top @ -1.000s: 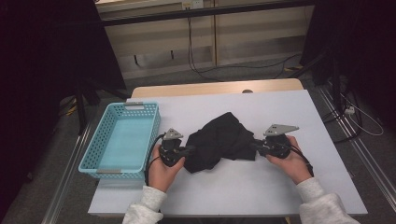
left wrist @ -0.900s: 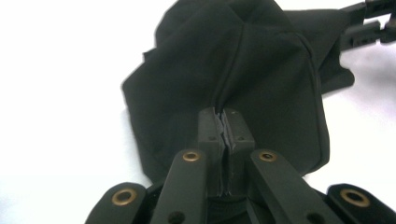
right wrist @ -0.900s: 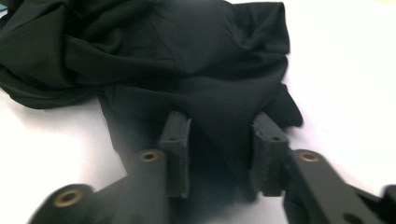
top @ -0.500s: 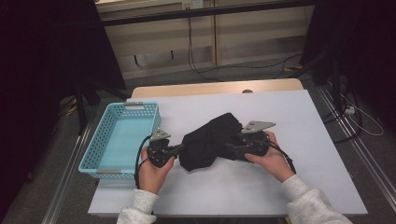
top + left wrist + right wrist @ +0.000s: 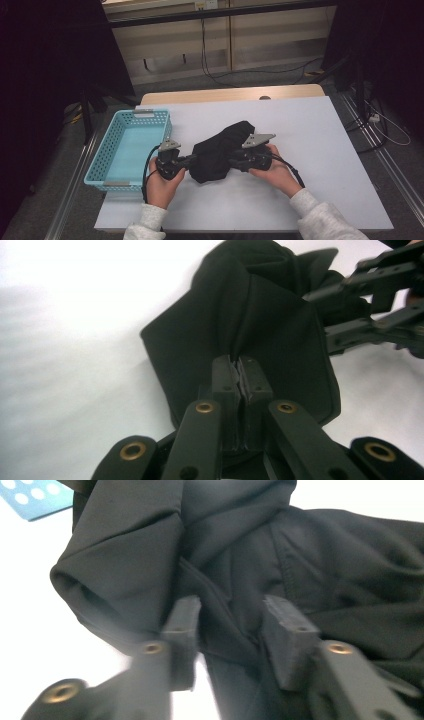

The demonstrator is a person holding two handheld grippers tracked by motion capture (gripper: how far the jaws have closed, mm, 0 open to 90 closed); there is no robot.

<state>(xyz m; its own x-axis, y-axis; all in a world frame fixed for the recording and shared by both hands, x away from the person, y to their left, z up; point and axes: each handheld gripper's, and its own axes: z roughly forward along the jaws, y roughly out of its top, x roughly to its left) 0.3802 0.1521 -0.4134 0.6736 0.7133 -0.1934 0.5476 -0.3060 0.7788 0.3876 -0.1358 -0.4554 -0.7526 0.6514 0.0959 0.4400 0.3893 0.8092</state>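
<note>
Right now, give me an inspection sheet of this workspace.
Surface: white table top, a wooden strip at its far edge.
Job's things: black garment crumpled mid-table.
Clutter: light blue basket at the table's left edge, nothing seen in it.
Grippers: left gripper shut on the garment's edge; right gripper jaws just closing, apart, fabric between them.
Cables: one trails from each gripper; more on the floor.
Surroundings: dark, cabinets behind.

A white table stands in the middle of the frame, with a strip of light wood along its far edge. Behind it, at the top, are pale cupboards with black cables hanging down. The floor is grey. Both upper corners are dark.
</note>
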